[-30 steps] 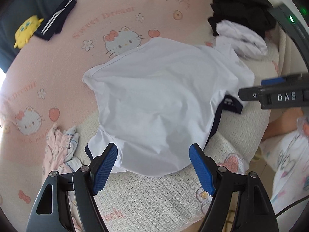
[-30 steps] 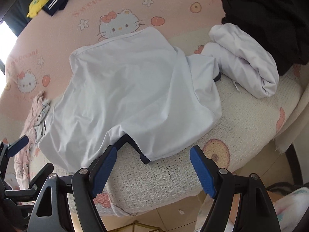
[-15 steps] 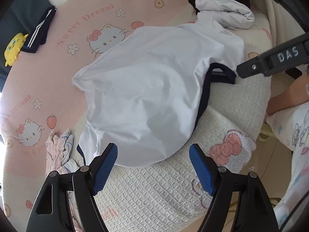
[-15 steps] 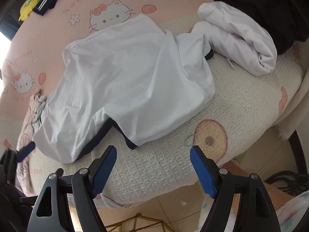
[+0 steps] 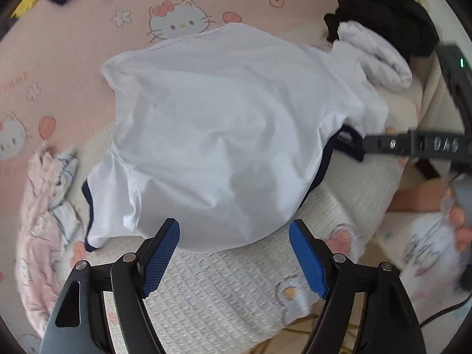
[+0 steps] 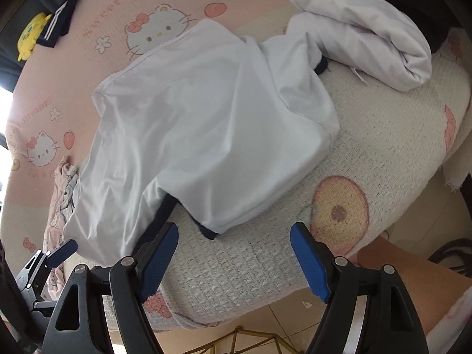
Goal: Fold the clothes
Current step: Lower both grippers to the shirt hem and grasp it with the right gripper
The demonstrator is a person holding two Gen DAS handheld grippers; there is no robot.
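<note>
While the left hand-held gripper (image 5: 234,256) hung with its blue pads spread wide and empty, the right hand-held gripper (image 6: 234,258) was likewise agape, holding nothing. Just beyond both lay the white T-shirt (image 5: 224,135) with navy trim, rumpled on the bed's waffle blanket (image 6: 368,153), a bundled white garment (image 6: 368,41) touching its far end.

White navy-trimmed shirt (image 6: 206,124) rumpled on the bed (image 6: 383,135), right tongs (image 6: 234,258) wide apart above its collar.
</note>
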